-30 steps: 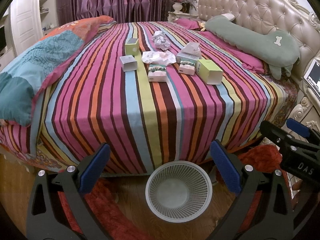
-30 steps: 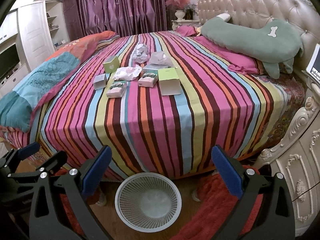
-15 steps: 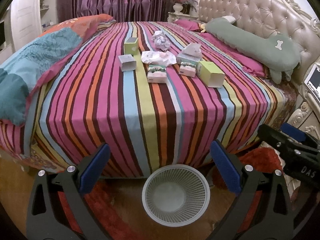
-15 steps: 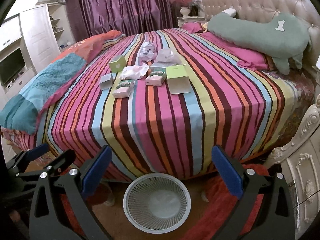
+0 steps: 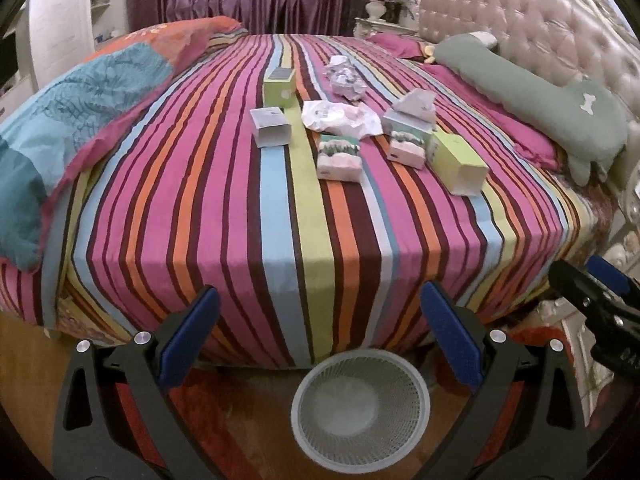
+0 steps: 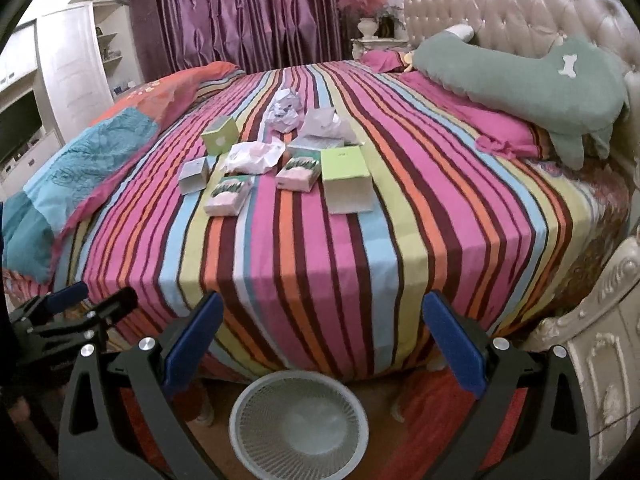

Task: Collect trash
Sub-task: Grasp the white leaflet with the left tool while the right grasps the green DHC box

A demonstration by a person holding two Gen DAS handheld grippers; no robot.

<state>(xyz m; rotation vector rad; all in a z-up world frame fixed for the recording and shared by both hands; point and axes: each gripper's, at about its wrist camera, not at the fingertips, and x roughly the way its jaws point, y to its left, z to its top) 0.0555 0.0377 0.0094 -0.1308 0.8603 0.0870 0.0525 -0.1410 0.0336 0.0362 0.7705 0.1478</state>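
Trash lies mid-bed on the striped sheet [image 5: 280, 200]: a long green box [image 5: 458, 162], a small green box [image 5: 279, 85], a grey box [image 5: 270, 127], two pink-and-green packets [image 5: 339, 158], a white wrapper [image 5: 340, 118], crumpled paper [image 5: 346, 78] and a tissue box [image 5: 412, 114]. The same pile shows in the right wrist view, with the long green box [image 6: 346, 178] nearest. A white mesh waste basket [image 5: 362, 402] stands on the floor at the bed's foot, also in the right wrist view [image 6: 298, 426]. My left gripper [image 5: 320, 332] and right gripper [image 6: 322, 338] are open and empty, above the basket.
A green dog-shaped pillow [image 5: 532, 96] and tufted headboard [image 5: 540, 20] are at the right. A teal and orange quilt [image 5: 80, 92] lies on the left. A red rug [image 5: 248, 412] is under the basket. A carved white nightstand [image 6: 600, 340] stands right.
Both grippers have moved up and closer to the bed, so the bed fills more of each view and the basket sits lower. Nothing was picked up.
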